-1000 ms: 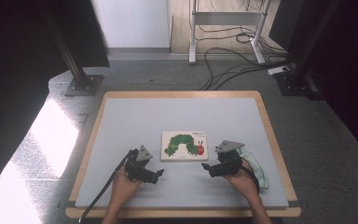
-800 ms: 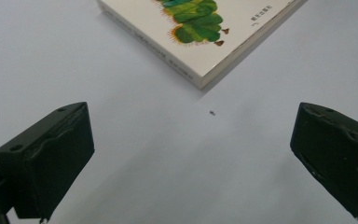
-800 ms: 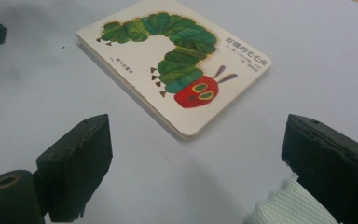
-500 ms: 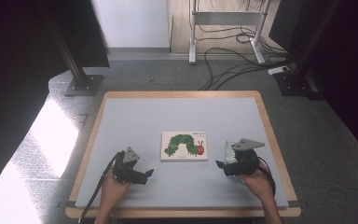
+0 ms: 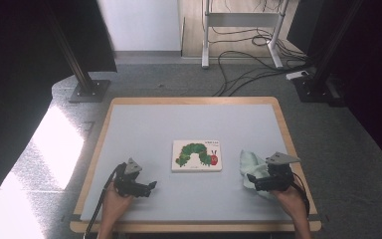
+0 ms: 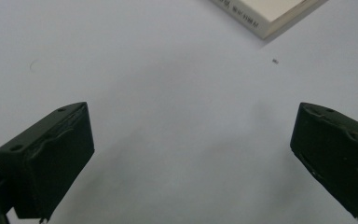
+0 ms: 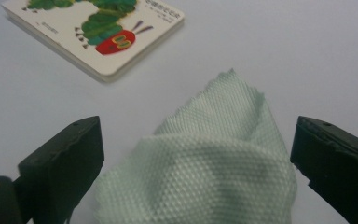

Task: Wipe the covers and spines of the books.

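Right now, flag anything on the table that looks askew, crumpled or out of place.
The pale green cloth lies bunched and folded rather than flat, between the open jaws of the right hand-held gripper. The caterpillar book lies flat and square on the table. Nothing spilled or damaged.

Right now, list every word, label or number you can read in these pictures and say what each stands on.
No text is legible.
White square picture book with a green caterpillar: a small dark line of print above the red head, too blurred to read.
Same book's spine edge: tiny dark print, too small to read.
Pale green woven cloth: no print.
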`<action>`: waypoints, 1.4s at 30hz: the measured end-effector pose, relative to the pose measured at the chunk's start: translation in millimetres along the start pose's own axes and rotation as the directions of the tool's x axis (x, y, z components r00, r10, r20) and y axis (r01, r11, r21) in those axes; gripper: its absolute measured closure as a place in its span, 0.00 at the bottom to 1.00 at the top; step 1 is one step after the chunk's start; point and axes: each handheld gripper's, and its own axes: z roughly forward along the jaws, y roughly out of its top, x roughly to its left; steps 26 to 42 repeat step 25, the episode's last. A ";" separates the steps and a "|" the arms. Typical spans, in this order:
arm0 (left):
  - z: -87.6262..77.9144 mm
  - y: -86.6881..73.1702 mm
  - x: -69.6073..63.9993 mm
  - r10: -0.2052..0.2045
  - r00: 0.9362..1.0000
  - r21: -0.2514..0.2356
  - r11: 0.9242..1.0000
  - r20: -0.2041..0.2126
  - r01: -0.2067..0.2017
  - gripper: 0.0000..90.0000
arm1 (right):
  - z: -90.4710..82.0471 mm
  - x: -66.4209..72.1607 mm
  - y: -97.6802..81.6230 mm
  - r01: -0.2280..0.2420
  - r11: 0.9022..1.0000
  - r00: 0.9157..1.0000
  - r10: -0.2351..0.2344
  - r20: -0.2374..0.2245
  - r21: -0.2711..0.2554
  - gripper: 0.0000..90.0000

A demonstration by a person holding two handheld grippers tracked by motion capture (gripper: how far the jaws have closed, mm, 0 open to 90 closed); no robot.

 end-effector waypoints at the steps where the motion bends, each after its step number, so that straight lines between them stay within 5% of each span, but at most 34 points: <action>1: 0.3 -1.7 0.7 0.002 1.000 0.002 1.000 -0.001 -0.002 0.00 | 0.4 -1.3 -3.5 -0.005 1.000 1.000 0.005 0.005 0.004 0.00; 13: 4.5 -9.4 5.3 -0.021 1.000 0.034 0.999 0.017 0.021 0.00 | 18.5 -13.5 -46.1 -0.068 0.993 0.998 0.068 0.006 0.093 0.00; 42: 4.8 -9.6 4.9 -0.023 1.000 0.033 0.999 0.014 0.022 0.00 | 19.1 -12.4 -47.0 -0.061 0.994 0.998 0.060 0.013 0.091 0.00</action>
